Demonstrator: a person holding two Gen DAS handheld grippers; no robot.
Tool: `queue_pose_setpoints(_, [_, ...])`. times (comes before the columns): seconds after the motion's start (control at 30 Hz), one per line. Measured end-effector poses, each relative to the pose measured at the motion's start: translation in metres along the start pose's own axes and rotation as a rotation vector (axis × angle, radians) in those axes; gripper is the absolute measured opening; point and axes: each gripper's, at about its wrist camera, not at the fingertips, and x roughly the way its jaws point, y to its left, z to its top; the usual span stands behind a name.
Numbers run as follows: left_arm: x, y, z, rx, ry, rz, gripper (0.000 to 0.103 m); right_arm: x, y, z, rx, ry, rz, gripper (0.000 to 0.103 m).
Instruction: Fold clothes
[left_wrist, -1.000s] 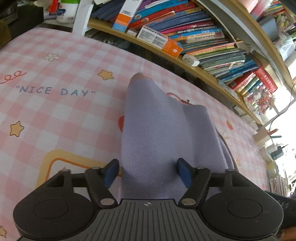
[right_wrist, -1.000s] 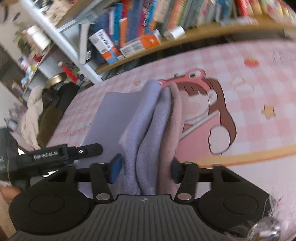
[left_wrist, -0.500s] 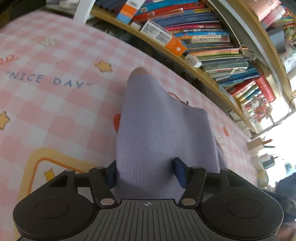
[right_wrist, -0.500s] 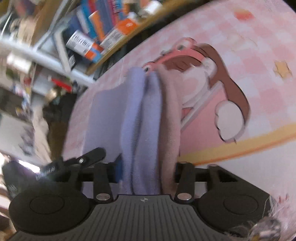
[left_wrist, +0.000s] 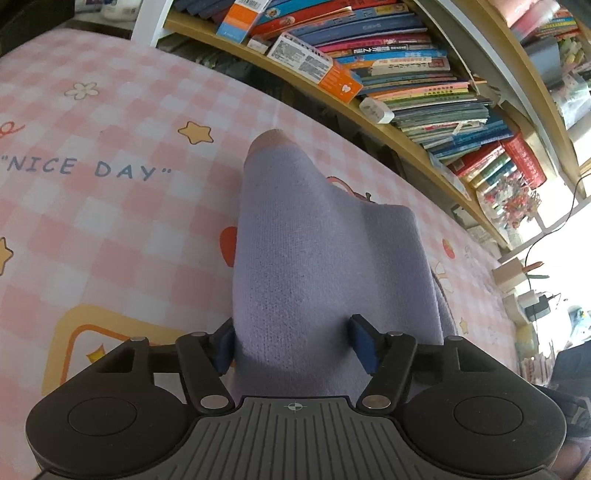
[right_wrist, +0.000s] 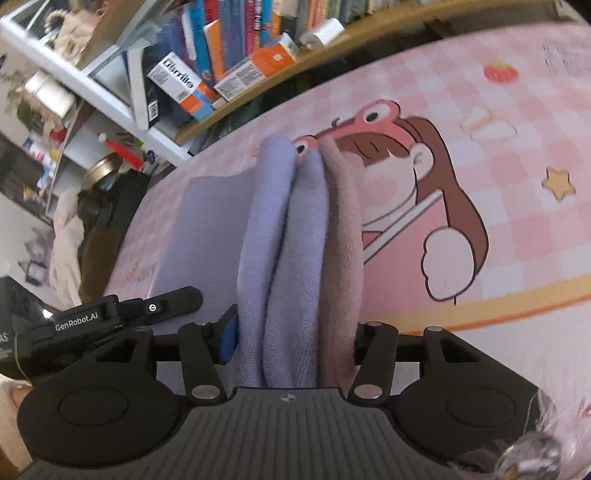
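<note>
1. Lavender knit garment (left_wrist: 325, 266) hangs bunched between both tongs above a pink checked cloth (left_wrist: 110, 229) printed with stars and the words "NICE DAY".
2. Left tongs (left_wrist: 291, 345) are clenched on one end of the garment; the fabric fills the gap between the blue-padded fingers (left_wrist: 364, 349) and runs forward from them, ending in a narrow tip with a pinkish edge.
3. Right tongs (right_wrist: 295, 341) grasp the other end, where the garment (right_wrist: 291, 258) is gathered into several upright folds: lavender layers on the left, a dusty-pink layer on the right.
4. In the right wrist view, a flat lavender panel spreads to the left of the folds, over the cloth (right_wrist: 517, 206), beside a cartoon figure with brown hair.
5. Behind the cloth, a wooden bookshelf (left_wrist: 388, 125) carries stacked books (left_wrist: 406, 62) and boxes.
6. Whether the garment's far end touches the cloth cannot be told.
</note>
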Motion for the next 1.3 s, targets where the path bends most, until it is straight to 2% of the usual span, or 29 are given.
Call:
queue_pose_setpoints(0.13, [0.002, -0.001, 0.000, -0.003, -0.004, -0.001, 0.054, 0.001, 0.003, 0.000, -0.012, 0.003, 0.008, 0.035])
queue_pose_setpoints(0.23, [-0.005, -0.010, 0.001, 0.038, -0.025, 0.006, 0.044, -0.006, 0.017, 0.000, -0.087, -0.036, -0.005, 0.030])
queue_pose_setpoints(0.47, [-0.035, -0.023, 0.005, 0.119, -0.093, -0.035, 0.043, -0.031, 0.045, -0.001, -0.184, -0.123, -0.007, 0.030])
queue_pose_setpoints(0.87, [-0.067, -0.022, 0.009, 0.159, -0.144, -0.054, 0.044, -0.045, 0.076, -0.009, -0.215, -0.165, -0.008, 0.030])
queue_pose_setpoints(1.3, [-0.080, 0.001, 0.015, 0.154, -0.147, -0.068, 0.044, -0.035, 0.099, -0.016, -0.216, -0.176, -0.010, 0.030])
